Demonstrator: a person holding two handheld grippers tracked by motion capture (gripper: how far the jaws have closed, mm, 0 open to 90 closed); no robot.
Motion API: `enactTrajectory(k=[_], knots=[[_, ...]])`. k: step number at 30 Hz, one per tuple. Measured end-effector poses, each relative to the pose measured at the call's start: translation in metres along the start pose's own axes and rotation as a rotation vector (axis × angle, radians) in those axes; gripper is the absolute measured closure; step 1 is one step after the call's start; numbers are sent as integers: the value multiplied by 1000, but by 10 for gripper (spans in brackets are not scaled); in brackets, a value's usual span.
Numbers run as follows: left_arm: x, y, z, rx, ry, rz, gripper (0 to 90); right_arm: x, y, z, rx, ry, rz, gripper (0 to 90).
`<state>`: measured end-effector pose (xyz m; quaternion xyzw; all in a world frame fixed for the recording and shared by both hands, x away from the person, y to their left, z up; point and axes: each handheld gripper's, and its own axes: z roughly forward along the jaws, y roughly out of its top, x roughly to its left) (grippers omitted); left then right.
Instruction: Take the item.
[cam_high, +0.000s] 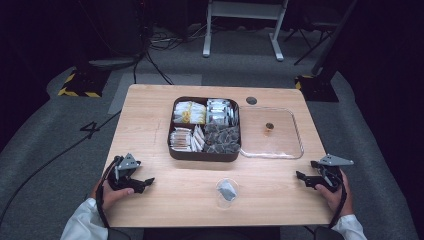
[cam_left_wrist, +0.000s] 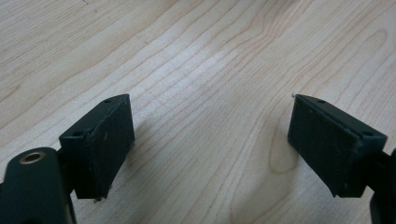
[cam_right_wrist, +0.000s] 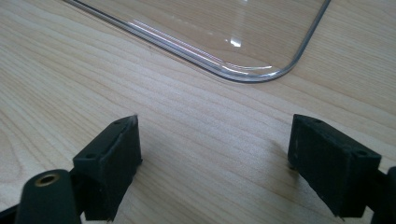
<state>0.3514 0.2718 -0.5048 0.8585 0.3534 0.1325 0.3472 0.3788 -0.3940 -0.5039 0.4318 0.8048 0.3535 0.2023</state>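
On the table, divided box, clear lid (beside it), cup

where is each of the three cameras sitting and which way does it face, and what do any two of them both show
High view: above the person's side, looking forward and down on the table; both hands, white sleeves, the left gripper and right gripper.
Left gripper view: on the left gripper, looking along its open jaws at bare wood.
Right gripper view: on the right gripper, jaws open, facing the clear lid.
Shared: the clear lid shows in the high and right gripper views.
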Motion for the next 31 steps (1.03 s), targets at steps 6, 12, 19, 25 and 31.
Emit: enactTrajectory(k=[6,12,19,25,31], knots=[[0,0,0,0,2,5,149,0,0,0,1,1,1,174],[0,0,0,1,4,8,149,0,0,0,1,1,1,174],[0,0,0,0,0,1,149,0,0,0,1,1,1,175],[0,0,0,1,3,7,149,0,0,0,0,2,0,177],[0,0,0,0,2,5,149,0,0,0,-1,2,0,179]])
